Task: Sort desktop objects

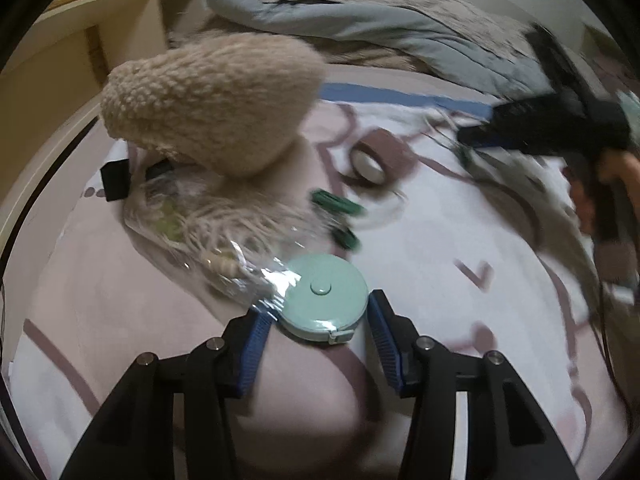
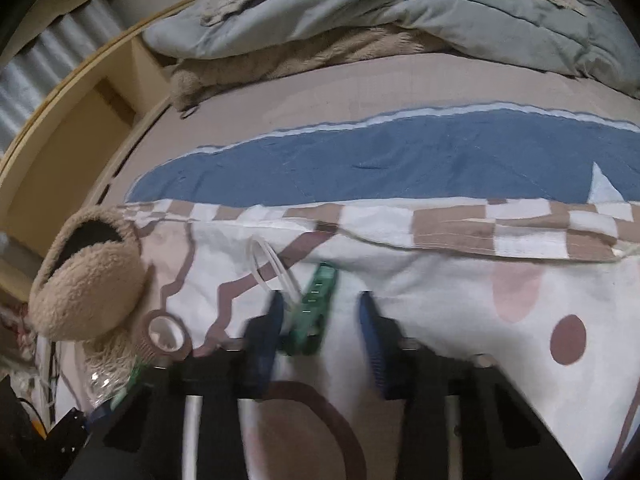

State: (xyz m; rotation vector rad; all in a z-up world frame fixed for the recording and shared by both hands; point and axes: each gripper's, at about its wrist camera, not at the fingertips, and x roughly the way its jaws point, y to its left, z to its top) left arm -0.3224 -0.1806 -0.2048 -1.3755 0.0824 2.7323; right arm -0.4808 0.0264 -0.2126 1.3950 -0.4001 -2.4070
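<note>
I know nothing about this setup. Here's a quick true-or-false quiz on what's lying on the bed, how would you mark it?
1. The round tape measure between the left gripper's pads is mint green. True.
2. The tape roll is bright yellow. False: it is brown.
3. A green item lies between the right gripper's fingers. True.
4. The fluffy beige item rests on a bare wooden desk. False: it rests on a patterned bedsheet.

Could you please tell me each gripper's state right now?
Left gripper: shut on mint tape measure.
Right gripper: open around green clip.
</note>
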